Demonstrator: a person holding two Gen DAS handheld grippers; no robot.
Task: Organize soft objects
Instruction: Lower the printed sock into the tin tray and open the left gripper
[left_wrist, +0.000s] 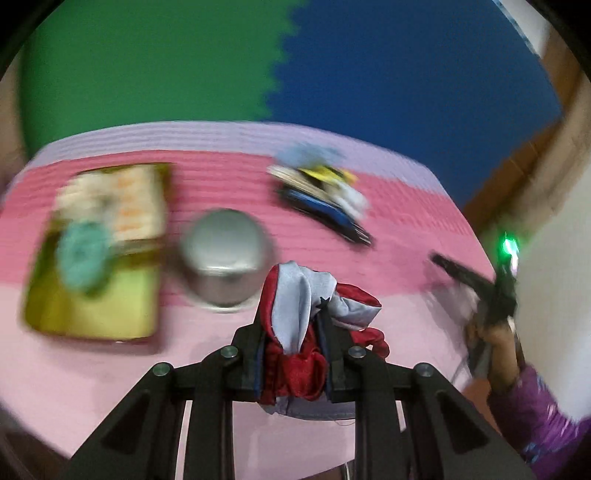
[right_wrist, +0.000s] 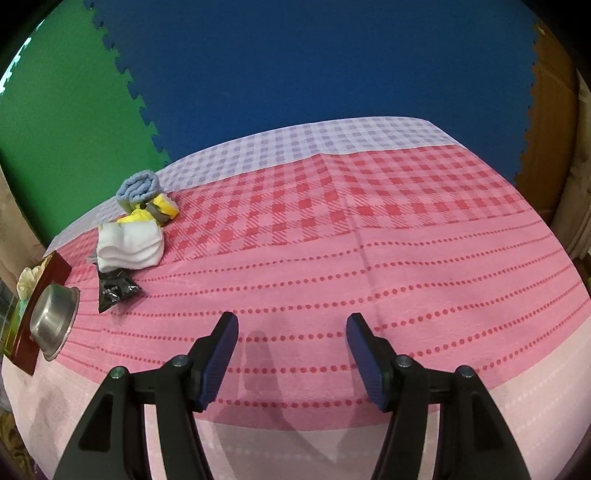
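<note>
My left gripper (left_wrist: 293, 332) is shut on a red and pale blue cloth (left_wrist: 299, 295) and holds it above the table's near edge. The left wrist view is motion-blurred. A pile of soft things lies further back: a blue rolled towel (right_wrist: 138, 186), yellow sponges (right_wrist: 162, 208), a folded white cloth (right_wrist: 129, 245) and a black packet (right_wrist: 114, 288). The pile also shows in the left wrist view (left_wrist: 321, 192). My right gripper (right_wrist: 291, 332) is open and empty over the pink tablecloth, right of the pile. It also shows in the left wrist view (left_wrist: 480, 284).
A steel bowl (left_wrist: 225, 254) (right_wrist: 51, 321) stands next to a yellow-green tray (left_wrist: 96, 254) that holds a teal object and a pale cloth. The pink checked tablecloth (right_wrist: 369, 229) covers the table. Green and blue foam mats form the background.
</note>
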